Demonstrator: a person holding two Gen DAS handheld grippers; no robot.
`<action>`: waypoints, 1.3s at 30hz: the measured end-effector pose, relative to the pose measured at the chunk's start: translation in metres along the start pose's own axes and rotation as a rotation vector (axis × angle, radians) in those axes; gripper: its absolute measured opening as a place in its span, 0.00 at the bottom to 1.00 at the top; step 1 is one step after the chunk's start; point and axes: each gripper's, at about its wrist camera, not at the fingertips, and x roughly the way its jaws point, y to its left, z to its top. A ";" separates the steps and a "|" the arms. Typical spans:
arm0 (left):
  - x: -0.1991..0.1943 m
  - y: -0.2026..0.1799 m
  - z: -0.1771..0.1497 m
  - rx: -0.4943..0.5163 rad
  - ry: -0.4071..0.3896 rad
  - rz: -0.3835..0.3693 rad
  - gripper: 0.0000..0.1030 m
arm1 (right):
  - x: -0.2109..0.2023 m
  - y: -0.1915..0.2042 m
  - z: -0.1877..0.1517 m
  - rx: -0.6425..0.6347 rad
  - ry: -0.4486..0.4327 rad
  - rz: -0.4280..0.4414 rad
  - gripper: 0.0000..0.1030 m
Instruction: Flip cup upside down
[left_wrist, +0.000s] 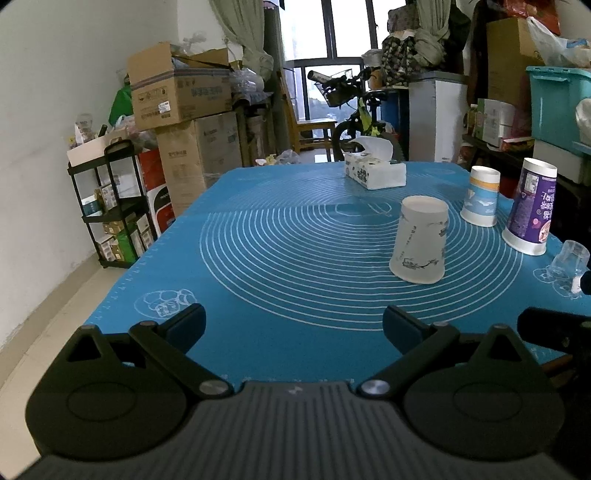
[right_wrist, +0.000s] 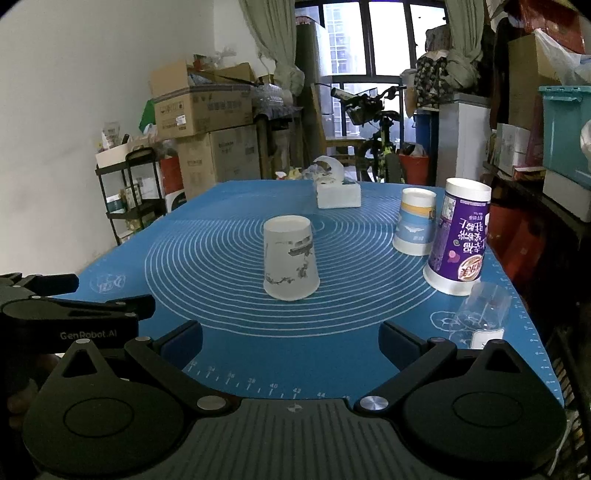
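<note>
Blue baking mat (right_wrist: 229, 332) bearing inverted white paper cup (right_wrist: 291, 257), tissue box (right_wrist: 338, 193); stacked cardboard boxes (right_wrist: 207, 125) behind; left gripper (left_wrist: 294, 325) and right gripper (right_wrist: 290, 338) both spread, empty.

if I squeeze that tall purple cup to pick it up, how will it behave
The purple cup looks like thin paper, so probably light and easily crushed. Standing tall on its wide rim, it may tip if pushed near the top.

"GenRobot.AI" on left tool (right_wrist: 88, 334)
</note>
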 end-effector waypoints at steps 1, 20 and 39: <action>0.000 0.000 0.000 0.000 0.001 0.002 0.98 | 0.000 0.000 0.000 0.000 0.000 0.001 0.98; 0.003 -0.004 -0.002 0.011 0.013 0.005 0.98 | -0.001 0.001 -0.001 -0.009 0.001 0.007 0.98; 0.001 -0.006 -0.002 0.004 0.015 0.005 0.98 | -0.001 -0.002 -0.001 -0.009 0.006 0.009 0.98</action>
